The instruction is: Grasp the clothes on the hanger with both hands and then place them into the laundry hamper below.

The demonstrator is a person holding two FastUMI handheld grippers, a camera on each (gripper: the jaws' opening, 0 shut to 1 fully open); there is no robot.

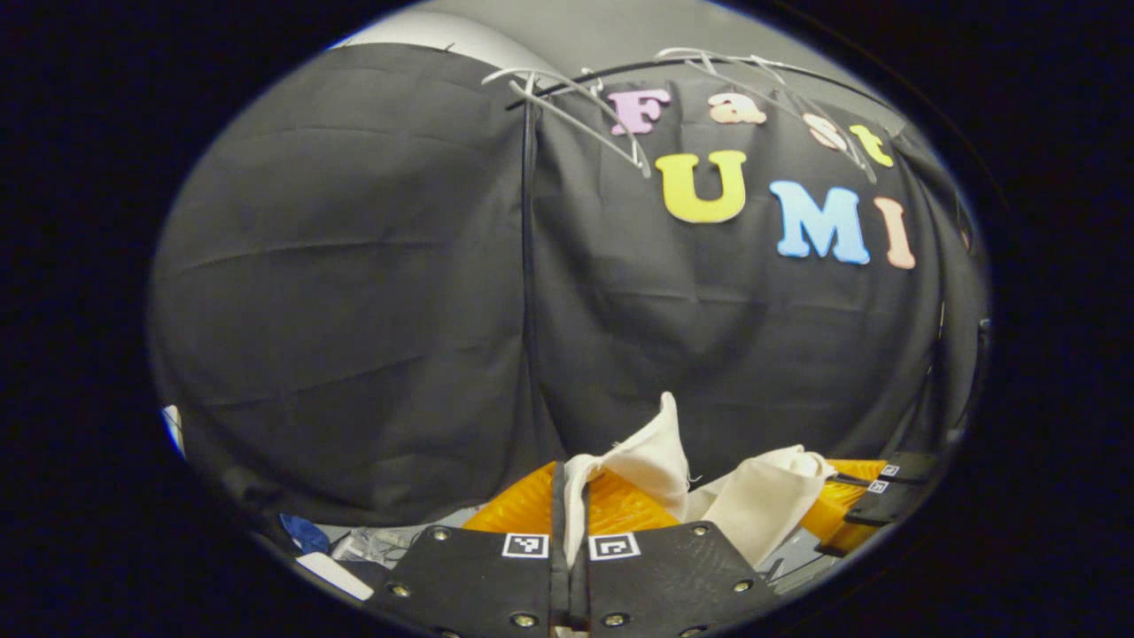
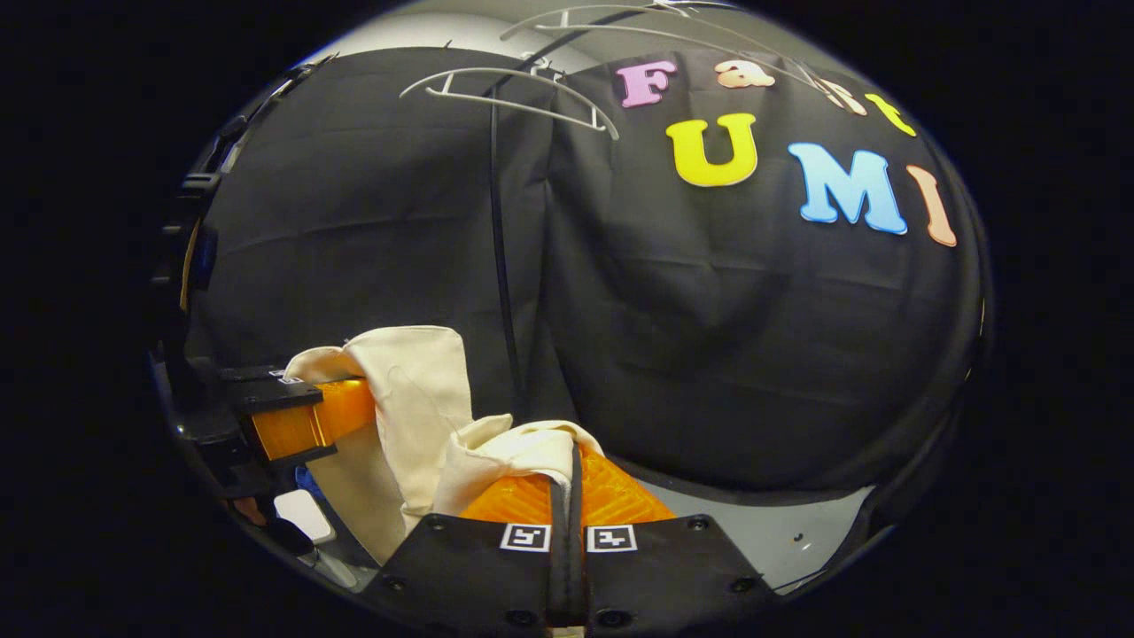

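A cream garment point(image 1: 753, 505) hangs slack between my two grippers, off the hangers. In the left gripper view my left gripper point(image 1: 571, 486) is shut on a fold of it, and a corner of cloth sticks up just beyond the fingertips. The right gripper point(image 1: 873, 505) shows at the far right, holding the other end. In the right gripper view my right gripper point(image 2: 571, 474) is shut on a bunched edge of the garment point(image 2: 416, 381), which drapes left over the left gripper point(image 2: 306, 416). Two white hangers point(image 1: 580, 115) point(image 1: 780, 97) hang bare on the rail above.
A black upright pole point(image 1: 529, 266) stands in front of the black cloth wall. A bare white hanger point(image 2: 514, 93) hangs high in the right gripper view. Low at the left lie a blue object point(image 1: 306, 534) and a white flat item point(image 1: 335, 576). Grey floor point(image 2: 780, 532) lies to the right.
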